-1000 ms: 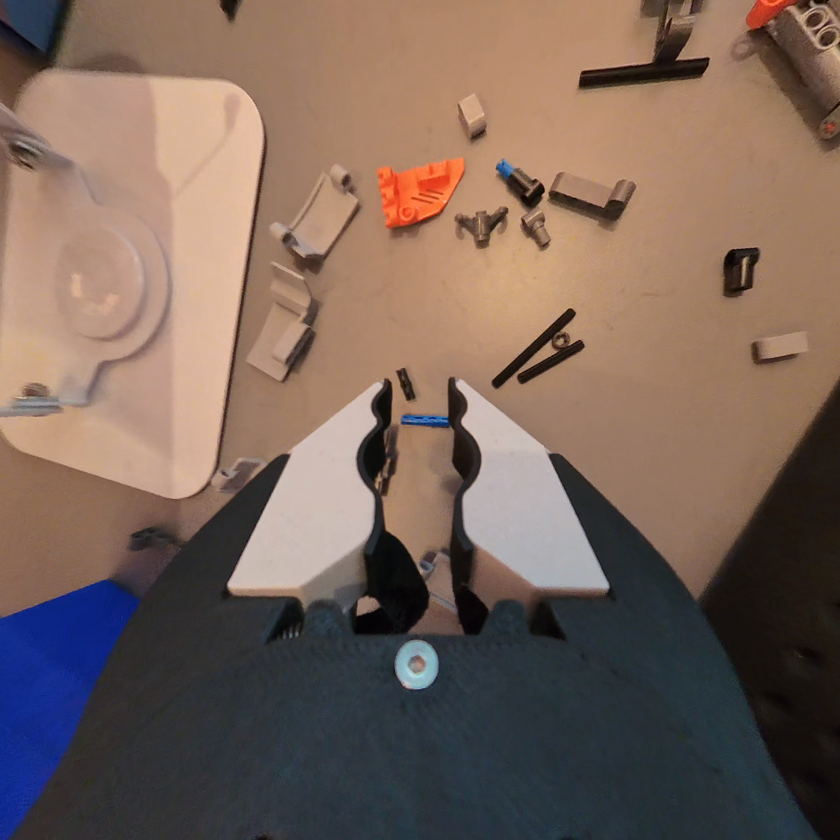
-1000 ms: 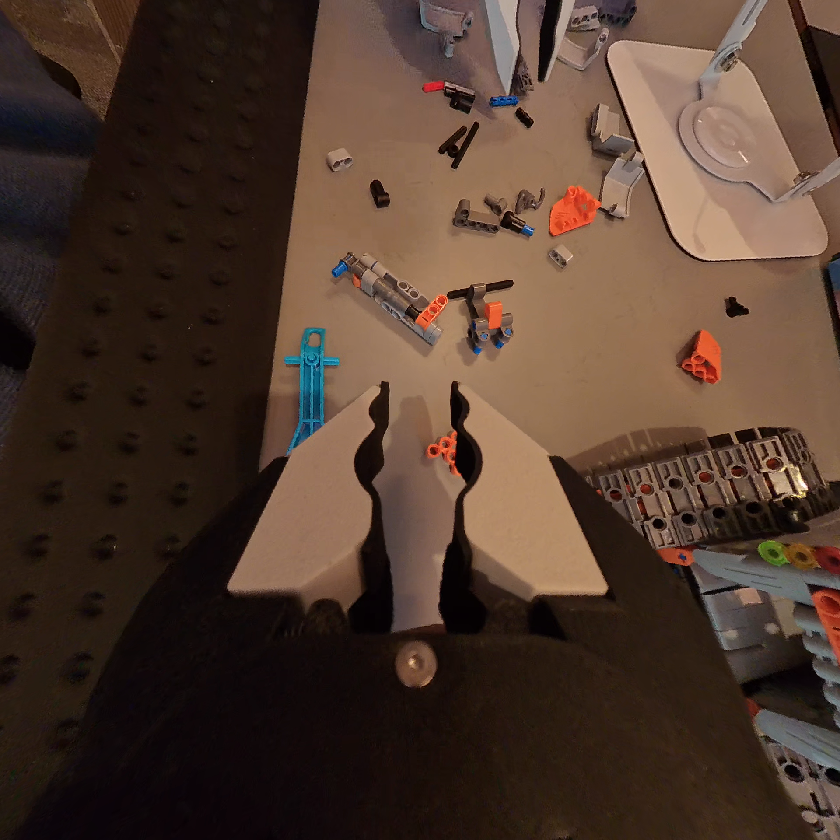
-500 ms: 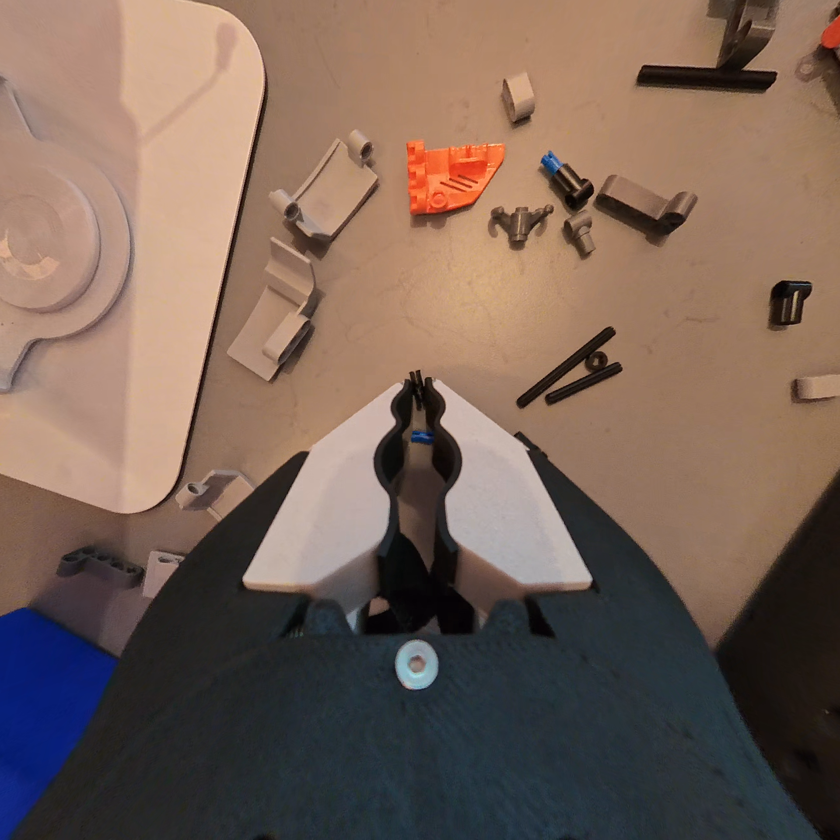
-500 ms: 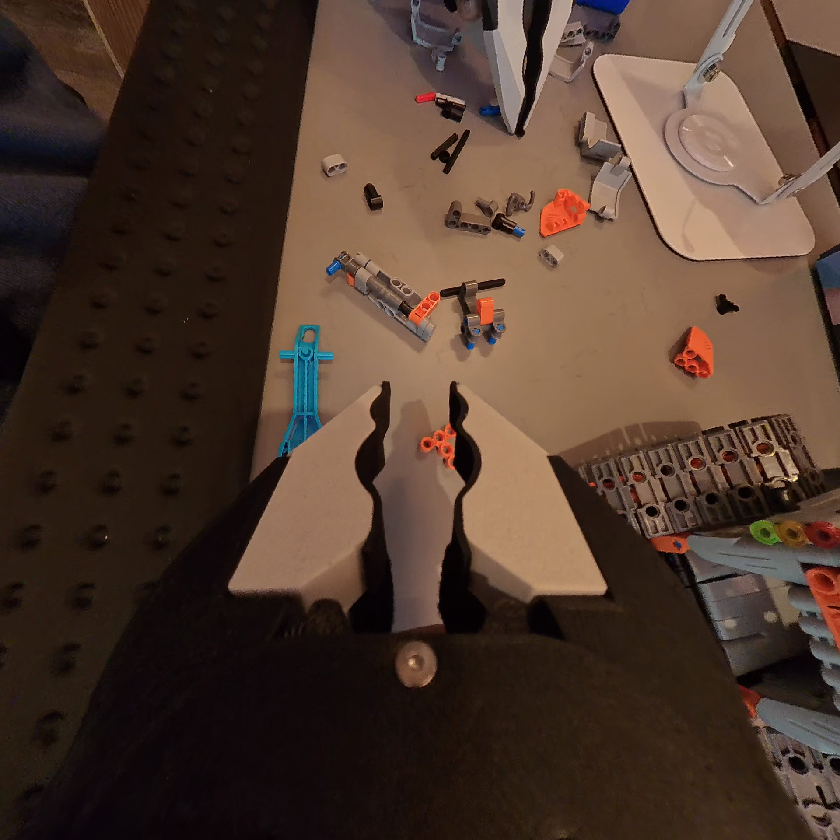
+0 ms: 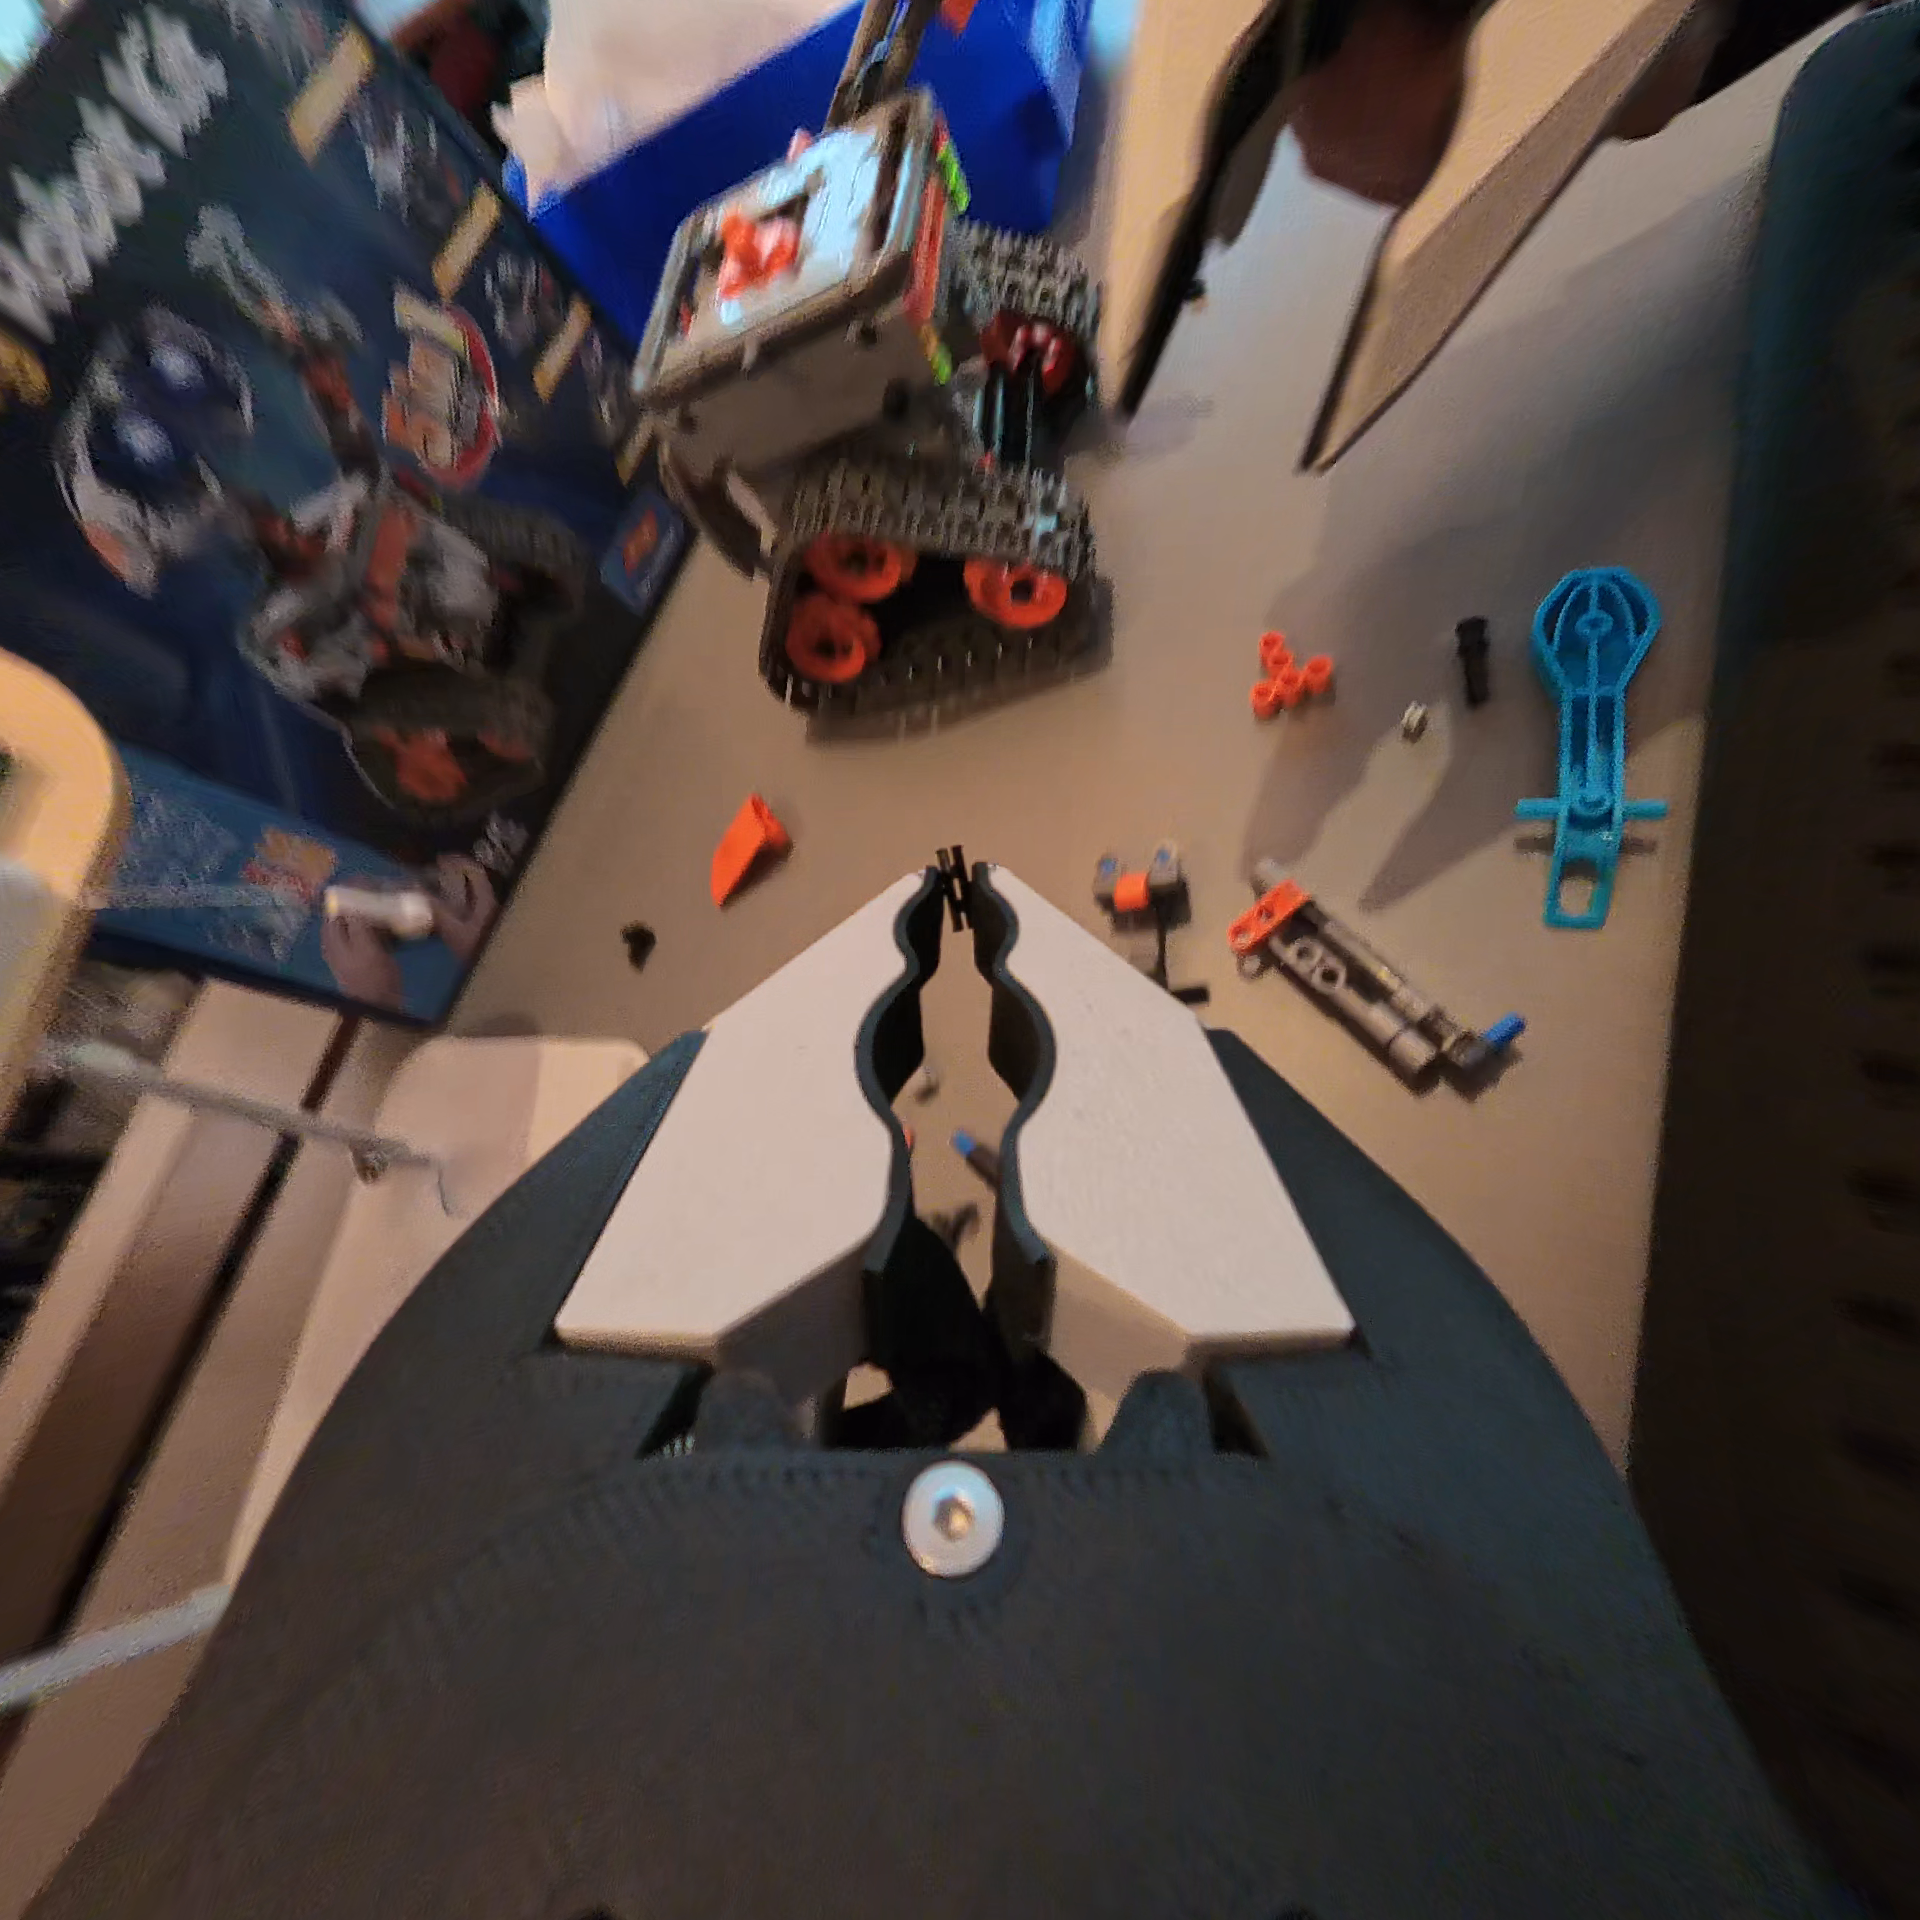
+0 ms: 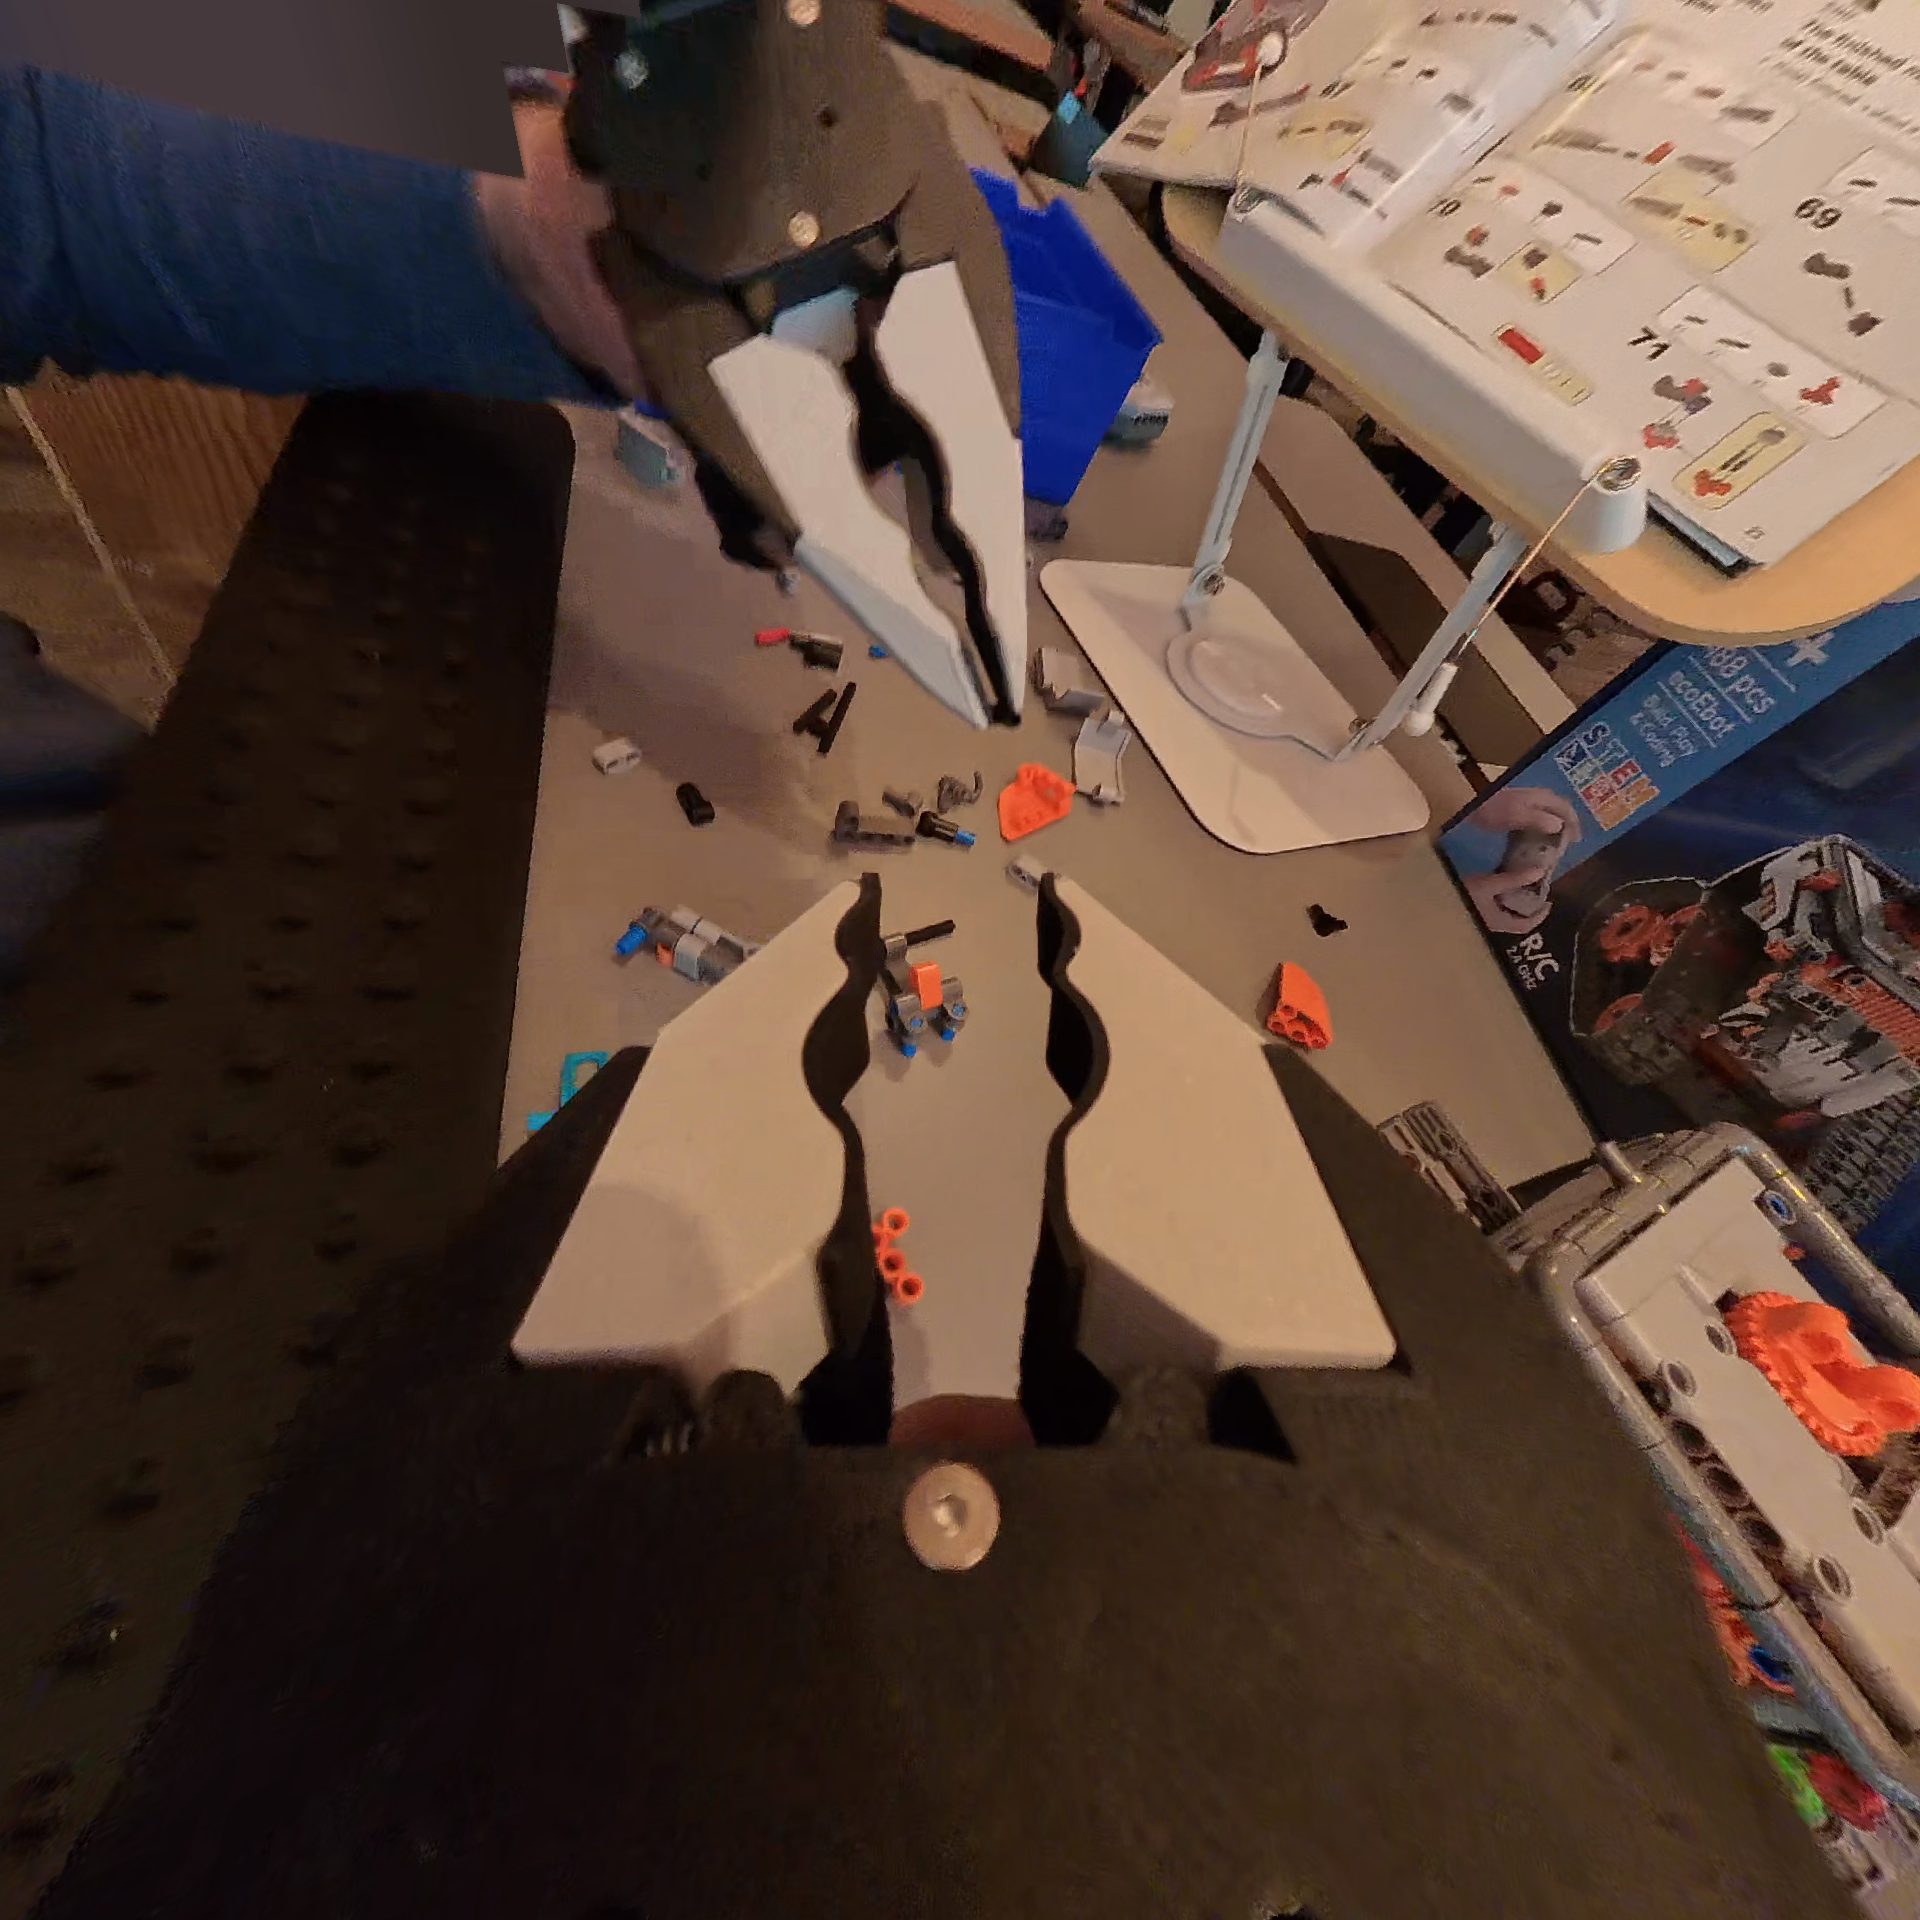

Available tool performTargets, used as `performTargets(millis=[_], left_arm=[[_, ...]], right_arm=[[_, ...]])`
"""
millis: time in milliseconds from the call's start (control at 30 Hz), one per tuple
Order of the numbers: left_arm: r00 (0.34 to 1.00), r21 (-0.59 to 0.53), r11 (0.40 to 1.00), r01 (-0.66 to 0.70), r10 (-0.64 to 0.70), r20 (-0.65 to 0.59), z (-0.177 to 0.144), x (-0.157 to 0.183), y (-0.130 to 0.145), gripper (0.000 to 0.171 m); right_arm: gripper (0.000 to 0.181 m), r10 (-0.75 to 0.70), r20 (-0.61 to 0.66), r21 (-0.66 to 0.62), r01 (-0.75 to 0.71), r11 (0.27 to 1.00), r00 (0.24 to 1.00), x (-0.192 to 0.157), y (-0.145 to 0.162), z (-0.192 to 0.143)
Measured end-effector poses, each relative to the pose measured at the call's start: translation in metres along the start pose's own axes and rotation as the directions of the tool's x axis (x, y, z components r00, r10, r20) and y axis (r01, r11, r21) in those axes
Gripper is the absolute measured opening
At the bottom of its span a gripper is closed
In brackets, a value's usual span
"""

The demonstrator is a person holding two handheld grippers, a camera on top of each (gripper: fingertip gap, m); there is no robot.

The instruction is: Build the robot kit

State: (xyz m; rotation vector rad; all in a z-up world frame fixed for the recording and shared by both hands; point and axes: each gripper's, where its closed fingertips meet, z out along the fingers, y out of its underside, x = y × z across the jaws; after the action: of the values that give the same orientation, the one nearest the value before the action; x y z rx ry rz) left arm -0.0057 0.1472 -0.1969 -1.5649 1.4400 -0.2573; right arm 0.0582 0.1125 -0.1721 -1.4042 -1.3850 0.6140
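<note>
- Left claw is pinched on a small black pin at its very tips, lifted above the counter.
- Tiny, stiff and light, the pin looks liable to slip or twist.
- Right claw is spread and empty, hovering over a small grey-and-orange assembly.

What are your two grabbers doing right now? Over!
Left gripper shut on small black pin, lifted off the table. Right gripper open, empty, above a small grey-orange assembly. Nothing between them.
</note>
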Motion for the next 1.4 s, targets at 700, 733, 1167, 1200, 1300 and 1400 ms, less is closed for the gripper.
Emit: performTargets(millis=[700,733,1167,1200,1300,1400], left_arm=[[0.866,0.168,0.866,-0.47,0.416,0.277,0.018,0.037,-0.083,0.003],[0.855,0.169,0.855,-0.491,0.435,0.282,0.018,0.038,-0.083,0.003],[0.792,0.145,0.805,-0.576,0.505,0.343,0.023,0.039,-0.089,0.002],[0.788,0.149,0.8,-0.581,0.509,0.346,0.023,0.039,-0.09,0.002],[0.859,0.145,0.858,-0.492,0.453,0.237,0.034,0.046,-0.081,0.008],[0.923,0.096,0.919,-0.383,0.376,0.081,0.048,0.056,-0.062,0.014]], right_arm=[[0.011,0.204,0.113,0.142,-0.219,0.965,0.973,-0.005,-0.008,-0.01],[0.011,0.239,0.148,0.162,-0.262,0.951,0.96,-0.005,-0.011,-0.013],[0.003,0.344,0.186,0.208,-0.379,0.902,0.92,0.003,-0.012,-0.018],[0.001,0.334,0.178,0.203,-0.367,0.908,0.926,0.003,-0.011,-0.018],[0.001,0.247,0.112,0.105,-0.259,0.96,0.963,0.004,0.008,-0.019],[0.001,0.161,0.107,-0.061,-0.155,0.986,0.981,0.0,0.039,-0.023]])
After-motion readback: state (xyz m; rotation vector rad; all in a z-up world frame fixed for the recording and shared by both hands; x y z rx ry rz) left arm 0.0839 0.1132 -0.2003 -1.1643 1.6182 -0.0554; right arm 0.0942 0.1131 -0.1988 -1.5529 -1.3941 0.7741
